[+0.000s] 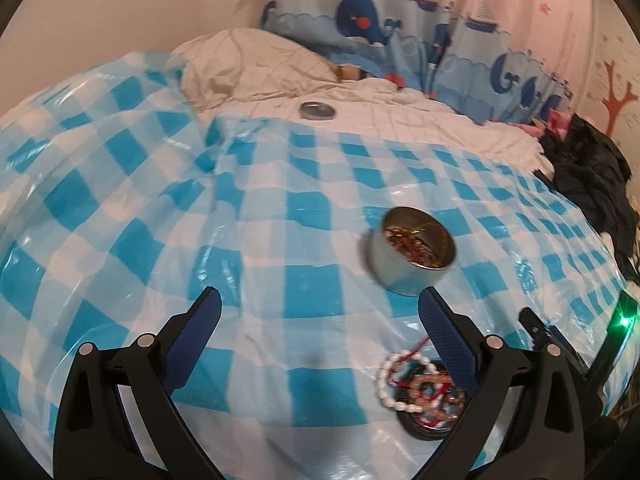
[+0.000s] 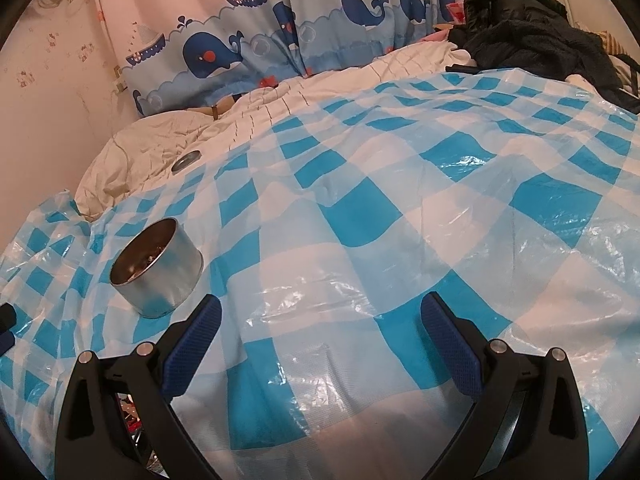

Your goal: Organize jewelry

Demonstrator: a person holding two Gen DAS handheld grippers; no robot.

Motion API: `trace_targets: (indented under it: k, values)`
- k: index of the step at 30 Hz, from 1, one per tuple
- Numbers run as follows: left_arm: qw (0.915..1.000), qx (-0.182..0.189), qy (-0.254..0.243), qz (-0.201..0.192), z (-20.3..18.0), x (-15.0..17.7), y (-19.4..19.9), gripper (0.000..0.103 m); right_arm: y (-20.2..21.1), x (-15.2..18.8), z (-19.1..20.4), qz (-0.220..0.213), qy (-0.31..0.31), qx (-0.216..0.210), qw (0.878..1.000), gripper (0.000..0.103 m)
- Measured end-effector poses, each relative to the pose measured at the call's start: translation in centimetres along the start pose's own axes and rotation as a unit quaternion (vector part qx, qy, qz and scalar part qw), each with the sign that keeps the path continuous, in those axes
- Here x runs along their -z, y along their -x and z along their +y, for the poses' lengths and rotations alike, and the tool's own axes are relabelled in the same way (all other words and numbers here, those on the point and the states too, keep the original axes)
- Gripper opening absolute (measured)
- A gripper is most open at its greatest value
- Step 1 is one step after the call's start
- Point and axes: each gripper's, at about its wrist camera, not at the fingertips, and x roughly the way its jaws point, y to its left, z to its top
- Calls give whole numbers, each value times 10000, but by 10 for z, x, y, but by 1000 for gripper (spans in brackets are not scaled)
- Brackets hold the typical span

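Note:
A round silver tin [image 1: 412,252] stands on the blue-and-white checked plastic sheet [image 1: 280,220] and holds gold and red jewelry. It shows at the left in the right wrist view [image 2: 158,268]. A pile of jewelry [image 1: 420,392], a white pearl bracelet, pink beads and red cord, lies on a dark round object beside my left gripper's right finger. My left gripper [image 1: 320,312] is open and empty, hovering over the sheet. My right gripper [image 2: 320,316] is open and empty over the bare sheet, right of the tin.
The tin's silver lid [image 1: 317,111] lies on the white quilt at the back, also in the right wrist view [image 2: 186,160]. A pillow [image 1: 248,64], whale-print curtain [image 1: 380,20] and dark clothing [image 1: 592,172] border the bed. The right gripper's body [image 1: 568,344] sits at the right edge.

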Motion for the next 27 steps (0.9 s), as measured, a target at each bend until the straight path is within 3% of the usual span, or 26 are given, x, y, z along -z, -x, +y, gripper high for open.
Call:
trace_targets:
  k: [6,8,10,15,17,19,21,25,26,27]
  values:
    - [9998,-117,100,153,14,1,-7,95,8,-1,4,-151,80,-283,9995,96]
    - [9997,-149,58,160,13,2,-7,95,15,-1,16,-228,392,-628,9970,96]
    - [9997,-183,6,170,12,2,-7,95,17,0,35,-46,837,-904,9924,96]
    - [9996,-185,-83,175,10,2,-3,95,-1,9,89,846,2110,-1583,9609,95]
    - [9996,-183,-129,177,9,3,-1,95,-9,8,101,1031,2385,-1699,9506,86]
    - [9995,-191,-181,182,9,4,1,95,-21,6,109,1303,2635,-1628,9419,58]
    - [9993,-204,-224,199,8,5,2,95,-36,7,115,1651,2809,-1688,9303,53]
    - [9991,-222,-282,231,7,7,2,95,-42,13,119,1794,2910,-1878,9208,51]
    - [9991,-223,-286,239,7,7,1,95,-41,14,121,1779,2938,-1911,9195,47]
    - [9990,-221,-287,256,7,8,1,95,-41,16,123,1767,2985,-1963,9171,35]
